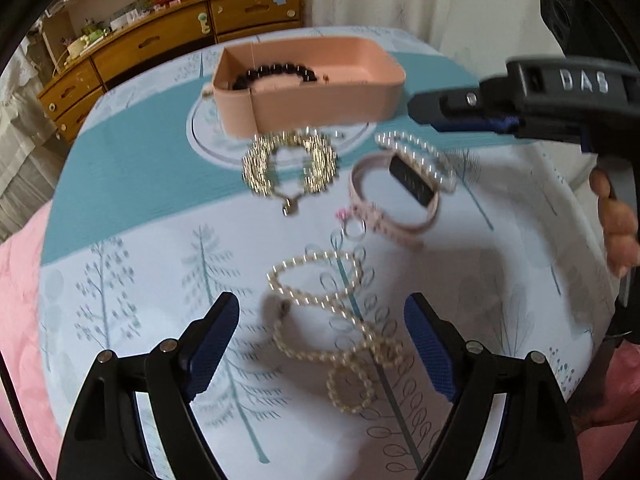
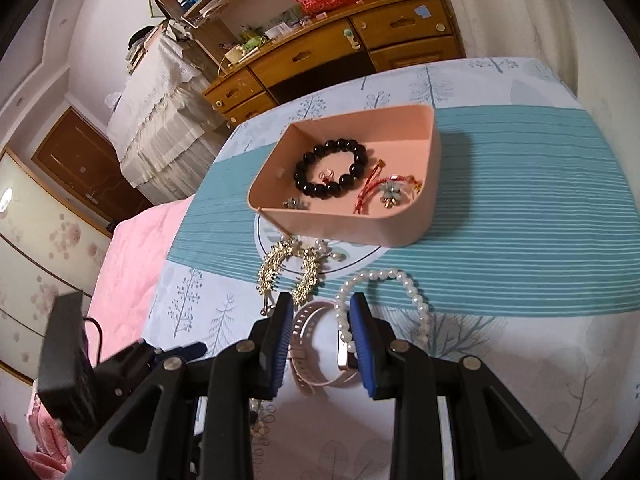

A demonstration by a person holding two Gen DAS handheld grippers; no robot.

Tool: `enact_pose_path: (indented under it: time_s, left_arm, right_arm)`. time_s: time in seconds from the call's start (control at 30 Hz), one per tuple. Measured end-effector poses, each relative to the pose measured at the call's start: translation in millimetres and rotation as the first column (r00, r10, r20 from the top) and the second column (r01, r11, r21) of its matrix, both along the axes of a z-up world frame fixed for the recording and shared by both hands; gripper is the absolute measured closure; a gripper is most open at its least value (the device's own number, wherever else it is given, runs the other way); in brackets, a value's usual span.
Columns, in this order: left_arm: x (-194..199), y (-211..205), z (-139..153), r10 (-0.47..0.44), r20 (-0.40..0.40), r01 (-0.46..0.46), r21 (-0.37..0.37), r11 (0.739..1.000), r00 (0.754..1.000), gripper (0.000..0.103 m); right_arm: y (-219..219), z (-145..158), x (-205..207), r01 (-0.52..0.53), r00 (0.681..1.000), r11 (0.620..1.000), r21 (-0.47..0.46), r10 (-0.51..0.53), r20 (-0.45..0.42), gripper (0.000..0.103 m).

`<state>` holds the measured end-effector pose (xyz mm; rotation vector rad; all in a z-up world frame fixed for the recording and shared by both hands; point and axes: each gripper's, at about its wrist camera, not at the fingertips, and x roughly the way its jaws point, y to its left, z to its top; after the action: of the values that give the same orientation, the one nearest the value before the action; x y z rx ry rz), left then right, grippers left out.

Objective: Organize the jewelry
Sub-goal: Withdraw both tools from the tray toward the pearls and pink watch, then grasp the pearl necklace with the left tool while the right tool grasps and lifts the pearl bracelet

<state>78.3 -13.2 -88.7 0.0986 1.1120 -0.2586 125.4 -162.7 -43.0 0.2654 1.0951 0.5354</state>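
Note:
My left gripper (image 1: 322, 300) hangs open just above a long pearl necklace (image 1: 340, 320), which lies looped on the cloth between its blue pads without touching them. Further back lie a small ring (image 1: 354, 226), a gold chain bracelet (image 1: 290, 164), a pink watch (image 1: 396, 196) and a pearl bracelet (image 1: 420, 152). My right gripper (image 2: 320, 308) hovers over the pink watch (image 2: 316, 344) with a narrow gap and holds nothing. The pearl bracelet (image 2: 400, 280) curves past its right finger. The pink box (image 2: 432, 184) holds a black bead bracelet (image 2: 332, 168) and a red cord bracelet (image 2: 384, 188).
The table carries a white and teal tree-print cloth (image 1: 132, 184). A pink quilt (image 2: 128, 248) lies off its left edge. A wooden dresser (image 2: 320, 52) stands beyond the far edge. A hand (image 1: 618, 224) holds the right tool's handle.

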Motion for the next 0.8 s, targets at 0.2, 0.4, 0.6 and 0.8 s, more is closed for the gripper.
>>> enact_pose_path:
  time_s: [0.2,0.4,0.6,0.8]
  left_arm:
    - [-8,-1,-10,0.022,0.013,-0.022,0.05,0.999,1.0,0.02]
    - [-7,4,-16,0.043,0.001,-0.043,0.021,0.999,0.999,0.02]
    - [-8,2,-15,0.052,0.017,-0.052,0.023,0.998,0.999,0.025]
    - [-14,-6,-9,0.052,0.028,-0.053,0.015,0.998,0.998,0.065]
  right_arm:
    - [6,-15,1,-0.009,0.999,1.0,-0.027,0.008,-0.032,0.074]
    - [8,-28,2,-0.005,0.998,0.999,-0.049,0.002,-0.06,0.074]
    - [4,-38,5,-0.005,0.997,0.998,-0.056,0.001,-0.073,0.074]
    - [1,-45,7,-0.003,0.997,1.0,-0.022,0.001,-0.08,0.088]
